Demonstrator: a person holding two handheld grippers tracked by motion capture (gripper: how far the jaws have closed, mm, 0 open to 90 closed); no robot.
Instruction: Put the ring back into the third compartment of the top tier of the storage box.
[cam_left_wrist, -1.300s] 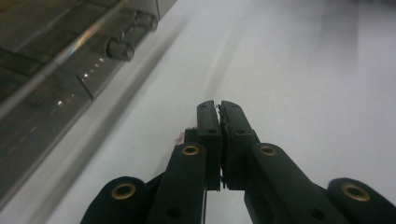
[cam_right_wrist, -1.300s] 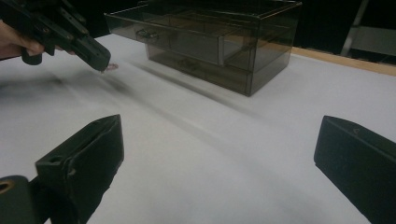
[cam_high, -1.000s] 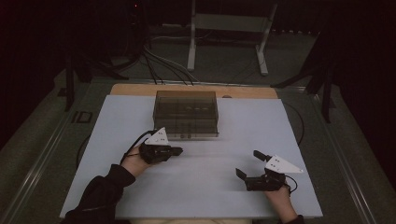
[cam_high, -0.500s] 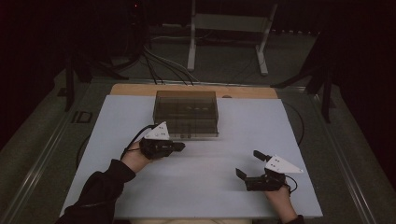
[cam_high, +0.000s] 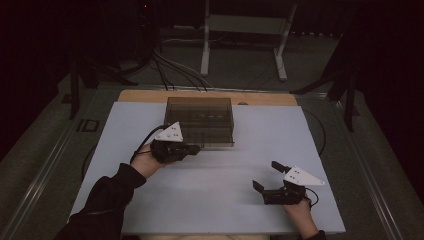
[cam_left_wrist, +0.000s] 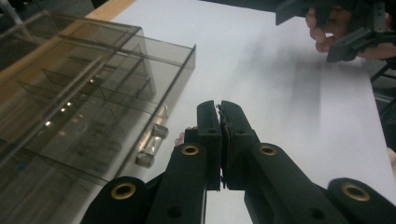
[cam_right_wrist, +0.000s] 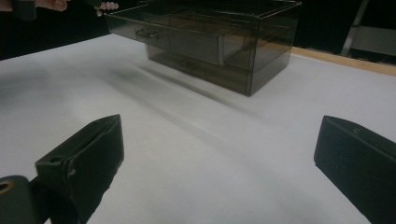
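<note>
We find one container on the white table (cam_high: 210, 185): a smoked, see-through drawer box (cam_high: 201, 121) standing toward the far edge, slightly left of centre. We count two drawers, one above the other. In the right gripper view the upper drawer (cam_right_wrist: 180, 39) stands pulled partly out of the box's front, while the lower drawer (cam_right_wrist: 205, 70) sits flush. Each front carries one small metal handle; the upper handle (cam_left_wrist: 152, 145) shows in the left gripper view just beside the jaws, apart from them.

Through the tinted walls we see thin dividers splitting the upper drawer into several compartments. A few small bright glints show inside, but we cannot tell whether these are contents or reflections.

We count two hand-held grippers. The left gripper (cam_high: 194, 149) hangs at the box's near left corner, close to the open drawer's front. Its jaws are clenched flat against each other with nothing between them.

The right gripper (cam_high: 265, 177) rests low over the near right part of the table, well apart from the box. Its jaws stand released and wide, with bare table surface between them.

Beyond the table, one white metal stand (cam_high: 242, 30) is on the floor.
</note>
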